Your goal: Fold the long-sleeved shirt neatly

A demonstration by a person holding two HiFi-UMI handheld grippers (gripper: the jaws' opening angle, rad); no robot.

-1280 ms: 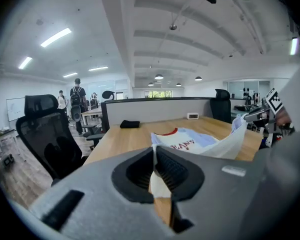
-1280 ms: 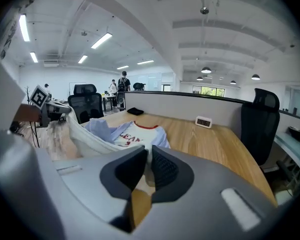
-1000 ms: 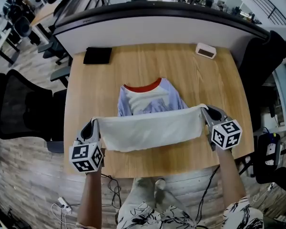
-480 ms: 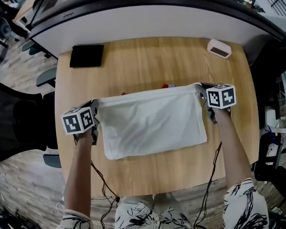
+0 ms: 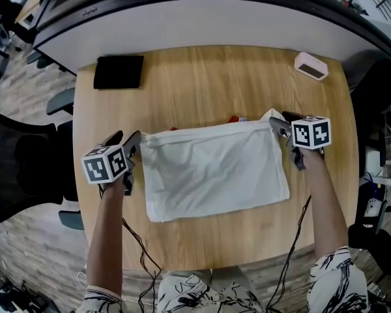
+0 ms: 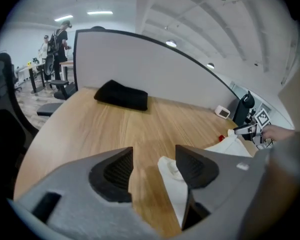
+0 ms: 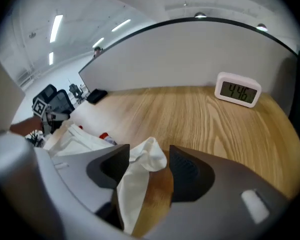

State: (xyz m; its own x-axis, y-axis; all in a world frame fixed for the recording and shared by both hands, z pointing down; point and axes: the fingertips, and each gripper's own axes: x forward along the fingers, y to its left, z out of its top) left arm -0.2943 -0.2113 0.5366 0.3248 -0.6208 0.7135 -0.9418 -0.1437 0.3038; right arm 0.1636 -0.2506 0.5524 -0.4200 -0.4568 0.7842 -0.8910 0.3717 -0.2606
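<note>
The white long-sleeved shirt (image 5: 212, 171) lies folded into a flat rectangle on the wooden table (image 5: 202, 83). A bit of its red collar (image 5: 234, 119) peeks out at the far edge. My left gripper (image 5: 124, 139) stands at the shirt's far left corner, its jaws just opened. That corner (image 6: 169, 170) rests loose against the right jaw in the left gripper view. My right gripper (image 5: 280, 122) is at the far right corner, jaws also just opened. The crumpled corner (image 7: 150, 151) lies slack between them, unpressed.
A black pouch (image 5: 118, 72) lies at the table's far left and a white digital clock (image 5: 311, 66) at the far right. A curved partition (image 5: 202, 25) rises behind the table. A black office chair (image 5: 19, 168) stands to the left.
Both grippers carried the shirt's lifted edge away from me and down, folding it over the collar part. Both jaws have opened and let the corners go.
</note>
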